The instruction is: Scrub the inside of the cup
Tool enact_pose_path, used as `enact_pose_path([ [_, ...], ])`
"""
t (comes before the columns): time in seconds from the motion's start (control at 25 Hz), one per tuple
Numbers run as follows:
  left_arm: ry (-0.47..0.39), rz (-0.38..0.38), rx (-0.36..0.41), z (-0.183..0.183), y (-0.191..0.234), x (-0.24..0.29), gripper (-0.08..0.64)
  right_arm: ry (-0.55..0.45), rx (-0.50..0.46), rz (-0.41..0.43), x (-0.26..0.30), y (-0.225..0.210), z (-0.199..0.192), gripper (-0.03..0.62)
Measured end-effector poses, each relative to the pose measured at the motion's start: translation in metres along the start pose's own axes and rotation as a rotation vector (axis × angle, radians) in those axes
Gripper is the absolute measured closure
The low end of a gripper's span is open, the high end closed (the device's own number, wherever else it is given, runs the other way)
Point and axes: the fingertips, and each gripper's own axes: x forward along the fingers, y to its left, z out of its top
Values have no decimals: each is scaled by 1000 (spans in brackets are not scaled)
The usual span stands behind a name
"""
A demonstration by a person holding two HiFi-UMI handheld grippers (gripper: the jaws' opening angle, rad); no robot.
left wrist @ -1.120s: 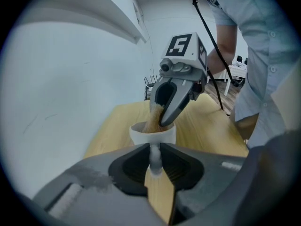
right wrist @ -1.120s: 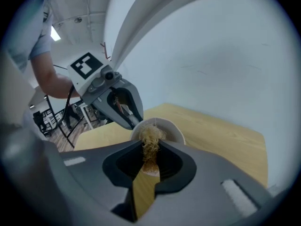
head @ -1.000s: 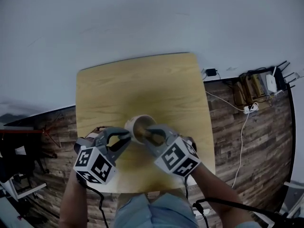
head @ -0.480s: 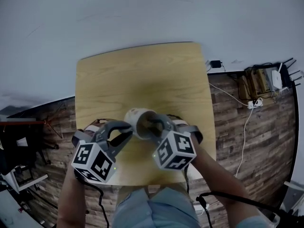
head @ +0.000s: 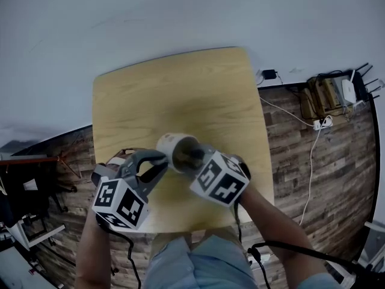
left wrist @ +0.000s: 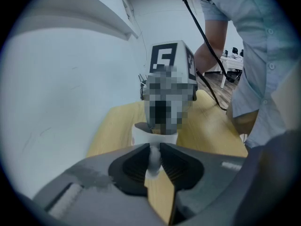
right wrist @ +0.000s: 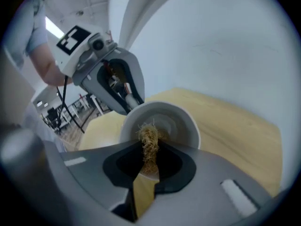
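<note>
A white cup is held tilted over the wooden table, its mouth turned toward me. My left gripper is shut on the cup's handle, which shows as a white strip pinched between the pads of the left gripper, with the cup just beyond. My right gripper is shut on a tan fibrous scrubber. Its tips reach into the cup's mouth. In the right gripper view the scrubber sticks out past the right gripper into the white cup.
The table stands against a white wall. Dark plank floor lies to either side, with cables and a power strip at the right. A black cable trails from my right arm. Chairs and desks stand far off.
My right gripper has pushed down and forward, so the scrubber sits deeper in the cup's mouth. The left gripper and cup have hardly shifted.
</note>
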Motion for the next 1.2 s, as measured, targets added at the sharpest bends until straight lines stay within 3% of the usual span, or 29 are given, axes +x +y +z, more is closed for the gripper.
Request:
enact_pose_path([
  [0.24,-11,-21,0,6,-1,5,465,-146,300,158,-4,0,11,535],
  [0.44,-13,-33,6,8,-2,6,465,-250,407,144,-16,-10,27,535],
  [0.8,-19,-38,-11,5,-2,5,465,-251,337,-22,-34,-25,28,535],
  [1.04,-16,-28,-15,5,2,3,465,-207,152,-163,-36,-32,24,534],
  [1.2,-22,-22,-23,7,3,5,465,-153,107,-192,-33,-36,10,535],
])
